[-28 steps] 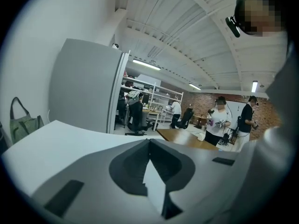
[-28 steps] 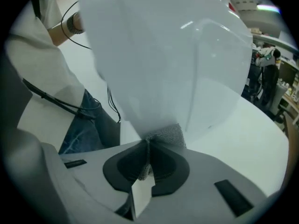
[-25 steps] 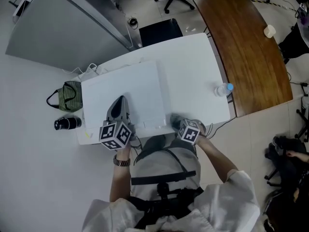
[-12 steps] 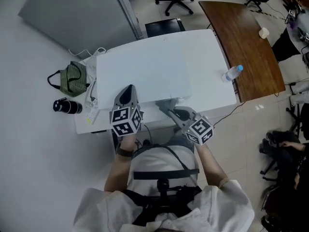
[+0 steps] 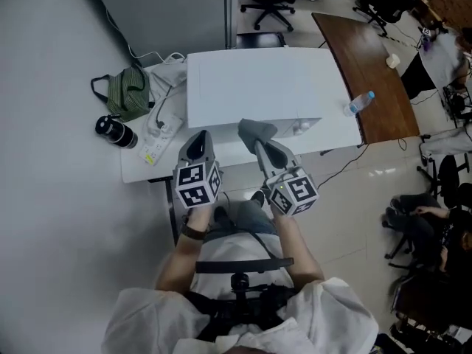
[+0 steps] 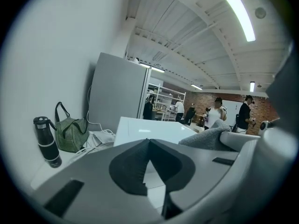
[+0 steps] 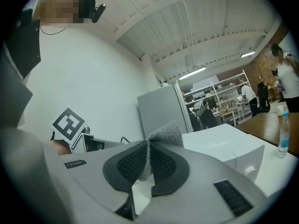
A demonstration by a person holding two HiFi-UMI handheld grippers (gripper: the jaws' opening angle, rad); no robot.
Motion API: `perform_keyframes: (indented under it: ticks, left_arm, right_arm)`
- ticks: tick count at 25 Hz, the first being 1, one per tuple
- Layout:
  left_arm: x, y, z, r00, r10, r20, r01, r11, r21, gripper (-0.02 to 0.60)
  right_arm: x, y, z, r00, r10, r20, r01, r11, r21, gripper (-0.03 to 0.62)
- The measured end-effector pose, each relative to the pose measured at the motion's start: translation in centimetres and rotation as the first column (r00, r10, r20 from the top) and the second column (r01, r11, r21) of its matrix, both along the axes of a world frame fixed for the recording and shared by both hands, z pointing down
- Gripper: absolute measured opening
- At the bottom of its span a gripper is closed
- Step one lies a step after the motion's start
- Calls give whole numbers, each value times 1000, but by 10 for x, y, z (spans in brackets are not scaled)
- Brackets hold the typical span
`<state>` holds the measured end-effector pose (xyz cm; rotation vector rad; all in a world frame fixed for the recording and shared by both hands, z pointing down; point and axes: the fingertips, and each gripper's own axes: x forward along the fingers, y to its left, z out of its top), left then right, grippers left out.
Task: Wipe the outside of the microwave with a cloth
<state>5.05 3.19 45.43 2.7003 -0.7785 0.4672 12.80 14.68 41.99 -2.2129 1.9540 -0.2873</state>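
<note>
While the person stands at the near edge of a white table (image 5: 140, 172), seen from above, both arms reach forward, each hand holding a gripper topped by a cube with square markers.

The right gripper (image 5: 257, 143) has its jaws pressed together on a grey cloth (image 5: 254, 130), and a tuft of the fabric bunches up above the jaw tips. In the right gripper view the cloth (image 7: 164, 133) is pinched between the dark ribbed pads. From above, the cloth sits at the near front edge of the white microwave (image 5: 251, 83), which stands in the middle of the table. Whether the fabric touches the microwave is hard to judge from this angle.

The left gripper (image 5: 198, 137) is just beside the right one, in front of the microwave's near left corner. In its own view its jaws (image 6: 148, 143) meet with nothing between them.

To the left of the microwave, a green striped bag (image 5: 129, 94) sits at the far left corner of the table. A black flask (image 5: 116, 131) lies just nearer, beside white cables. A clear water bottle (image 5: 359, 103) with a blue cap lies at the table's right edge, where a brown wooden table (image 5: 376, 65) adjoins. People stand far off in the background of both gripper views.
</note>
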Motion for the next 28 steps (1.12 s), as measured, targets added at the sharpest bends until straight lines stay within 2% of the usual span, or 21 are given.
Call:
perform_keyframes:
  ticks: [6,9,13,18,28]
  left_arm:
    - [-27,15,-10,1000,19,-17,-19,1000,-4,31]
    - [-32,18,-5,1000,4,-10,-4,1000,-4,31]
    - [-24,32,-8,1000,-17,-24,17,1000,-2,31]
    - [-7,47,-21,998,15,-64,-13,999,29,31]
    - [8,45,-21,999,23,-39,-21,998,59,31]
  right_arm:
    - [-22,7,-6,999,42,-11,-43,999,-25,40]
    - [-29,7,-1,1000,29,-4,-29,999,-25,38]
    - [-27,19,-4,1000,-2,-2,2,1000,-27,39]
    - [-2,34,-5,1000,-7,17,7,1000,-27,38]
    - [17,33,0,999,-22,39,22,1000,0,40]
